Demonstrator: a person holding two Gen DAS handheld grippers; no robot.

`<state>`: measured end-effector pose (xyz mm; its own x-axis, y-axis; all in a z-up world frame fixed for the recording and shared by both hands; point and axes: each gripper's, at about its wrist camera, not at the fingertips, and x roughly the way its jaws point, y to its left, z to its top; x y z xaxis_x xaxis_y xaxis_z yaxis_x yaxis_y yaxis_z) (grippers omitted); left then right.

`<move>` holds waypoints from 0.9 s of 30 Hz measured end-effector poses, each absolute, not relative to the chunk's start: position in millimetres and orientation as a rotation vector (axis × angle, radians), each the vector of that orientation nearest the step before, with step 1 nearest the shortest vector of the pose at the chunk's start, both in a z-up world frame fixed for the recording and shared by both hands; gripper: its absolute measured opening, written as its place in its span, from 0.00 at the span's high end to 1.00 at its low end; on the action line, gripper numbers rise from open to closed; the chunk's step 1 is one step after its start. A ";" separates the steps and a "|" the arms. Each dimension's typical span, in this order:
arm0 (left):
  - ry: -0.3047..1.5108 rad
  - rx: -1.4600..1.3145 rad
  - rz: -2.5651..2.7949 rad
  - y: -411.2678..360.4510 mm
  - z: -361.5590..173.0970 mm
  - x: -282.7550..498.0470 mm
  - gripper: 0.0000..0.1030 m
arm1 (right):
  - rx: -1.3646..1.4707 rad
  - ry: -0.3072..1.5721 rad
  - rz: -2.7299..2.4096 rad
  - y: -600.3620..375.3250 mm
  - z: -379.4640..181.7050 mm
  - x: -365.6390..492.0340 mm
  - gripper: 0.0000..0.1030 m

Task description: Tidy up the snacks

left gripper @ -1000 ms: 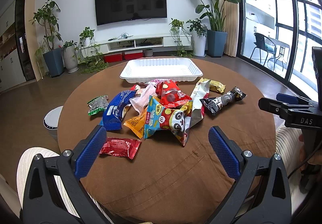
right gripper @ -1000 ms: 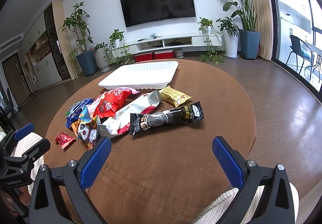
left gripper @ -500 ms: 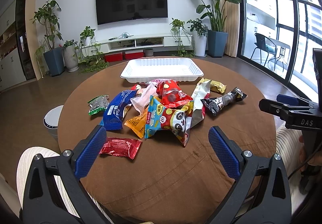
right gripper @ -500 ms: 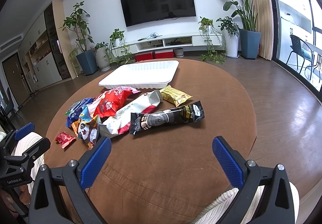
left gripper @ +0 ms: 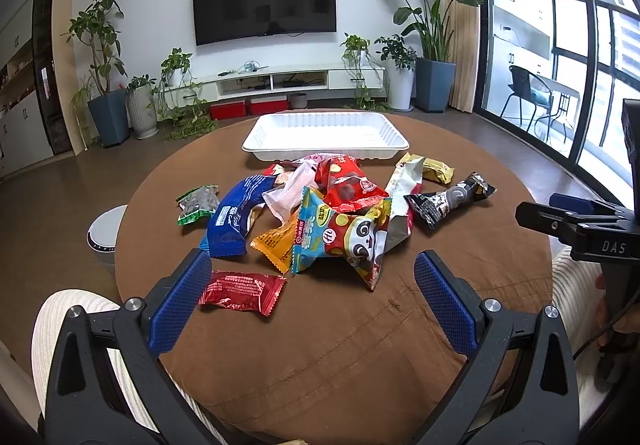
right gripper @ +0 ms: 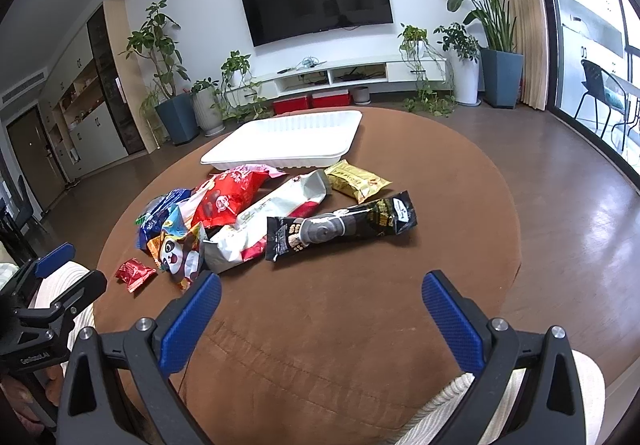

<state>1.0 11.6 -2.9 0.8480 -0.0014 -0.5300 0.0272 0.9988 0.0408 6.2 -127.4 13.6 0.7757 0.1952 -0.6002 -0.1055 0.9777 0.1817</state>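
A heap of snack packets lies mid-table: a panda packet (left gripper: 344, 241), a red packet (left gripper: 346, 187), a blue packet (left gripper: 236, 217), a small red packet (left gripper: 242, 289), a green packet (left gripper: 198, 203), a black packet (right gripper: 340, 231) and a yellow packet (right gripper: 356, 181). Behind them sits an empty white tray (left gripper: 326, 135) (right gripper: 288, 143). My left gripper (left gripper: 312, 289) is open at the near edge, just behind the small red packet. My right gripper (right gripper: 320, 303) is open over bare tablecloth, short of the black packet. Neither holds anything.
The round table (left gripper: 340, 345) wears a brown cloth. A person's striped sleeves show beside both grippers. A small white bin (left gripper: 104, 233) stands on the floor at the table's left. A TV unit and potted plants line the far wall.
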 end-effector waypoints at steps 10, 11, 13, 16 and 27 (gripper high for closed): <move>0.591 0.033 0.005 20.0 -11.3 13.0 0.00 | 0.184 0.736 0.200 -120.6 6.3 19.1 0.00; 0.597 0.030 0.010 21.9 -12.6 14.8 0.00 | 0.188 0.746 0.202 -120.0 6.0 21.7 0.00; 0.608 0.020 0.019 26.1 -14.7 18.2 0.00 | 0.201 0.763 0.207 -119.5 4.7 27.5 0.00; 0.622 0.002 0.036 35.2 -18.2 24.5 0.00 | 0.227 0.790 0.204 -119.3 3.1 37.1 0.00; 0.660 -0.038 0.110 72.6 -24.8 51.9 0.00 | 0.361 0.909 0.157 -128.0 -14.3 78.0 0.00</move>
<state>51.9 72.6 -24.8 0.7844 0.0895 -0.6137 -0.1137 0.9935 -0.0004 78.0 -128.0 -14.3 0.6079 0.2837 -0.7416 0.0188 0.9286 0.3706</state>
